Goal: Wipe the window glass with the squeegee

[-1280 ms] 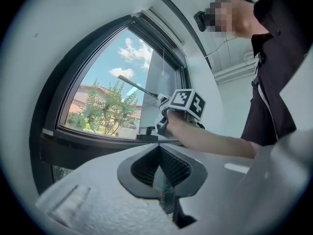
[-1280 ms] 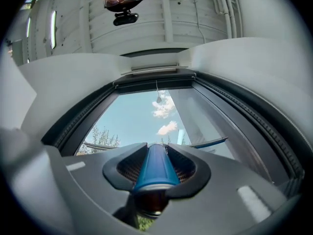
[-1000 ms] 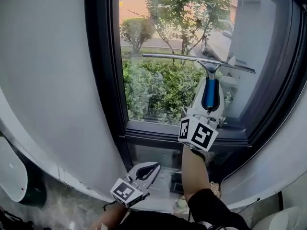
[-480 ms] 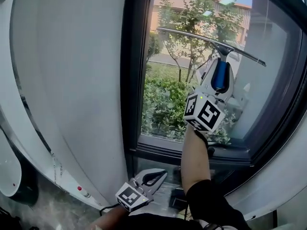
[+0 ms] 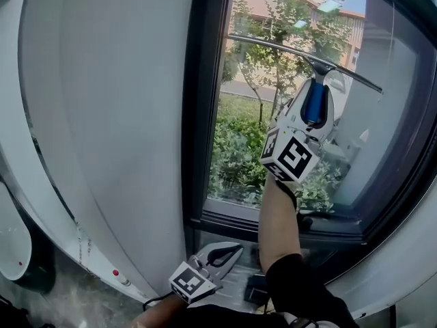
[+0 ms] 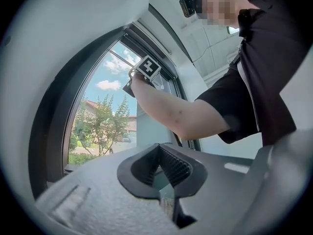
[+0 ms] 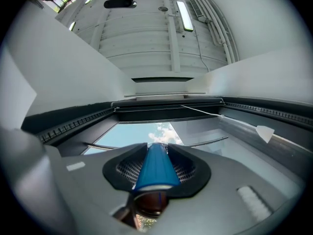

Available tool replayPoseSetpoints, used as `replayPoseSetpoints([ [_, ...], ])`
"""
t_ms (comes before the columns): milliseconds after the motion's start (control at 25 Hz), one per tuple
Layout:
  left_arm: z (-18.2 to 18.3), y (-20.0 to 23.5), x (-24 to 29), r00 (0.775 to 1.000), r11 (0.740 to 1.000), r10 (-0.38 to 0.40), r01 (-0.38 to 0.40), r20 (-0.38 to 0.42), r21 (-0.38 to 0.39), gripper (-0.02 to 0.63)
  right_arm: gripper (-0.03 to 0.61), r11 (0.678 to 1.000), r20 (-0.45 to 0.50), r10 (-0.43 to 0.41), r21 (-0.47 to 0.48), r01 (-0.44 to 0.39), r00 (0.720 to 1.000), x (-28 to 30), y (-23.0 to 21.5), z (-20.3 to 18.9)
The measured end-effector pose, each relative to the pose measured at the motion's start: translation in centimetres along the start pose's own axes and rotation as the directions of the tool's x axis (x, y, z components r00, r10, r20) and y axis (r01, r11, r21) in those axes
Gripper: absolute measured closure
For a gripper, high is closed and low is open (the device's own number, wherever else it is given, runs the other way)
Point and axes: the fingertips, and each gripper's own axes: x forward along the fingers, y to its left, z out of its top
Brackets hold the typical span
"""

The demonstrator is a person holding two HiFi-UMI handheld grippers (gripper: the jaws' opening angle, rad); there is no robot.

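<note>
One squeegee (image 5: 315,106) in right hand-held gripper (image 5: 313,93), now higher on glass (image 5: 246,149)

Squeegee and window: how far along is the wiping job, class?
Done: the right gripper is shut on the squeegee by its blue handle. In hand: the blade sits high on the window glass. Left: the pane below. The left gripper hangs low, shut and empty.

Your blue-handled metal squeegee (image 5: 314,106) spans nearly the whole clear window glass (image 5: 239,149): its left tip sits just beside the dark left frame post (image 5: 201,115), its right tip near the dark curved right frame (image 5: 413,142). Below the blade, the pane lies open down to the dark sill (image 5: 225,217), crossed only by your forearm (image 5: 276,217).
</note>
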Motion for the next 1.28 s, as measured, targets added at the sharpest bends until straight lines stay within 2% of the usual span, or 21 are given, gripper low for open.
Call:
replayPoseSetpoints([
  [520, -1.1, -0.2, -0.5, 1.0, 0.998, 0.009, -0.01, -0.01, -0.055, 0.614, 0.446, 0.999, -0.019, 0.019, -0.029, -0.02, 1.0, -2.1, -0.2, -0.9],
  [1280, -0.8, -1.4, -1.9, 0.999, 0.999, 0.029, -0.03, -0.033, -0.044, 0.614, 0.446, 0.999, -0.077, 0.022, -0.038, -0.025, 0.997, -5.2, -0.4, -2.0],
])
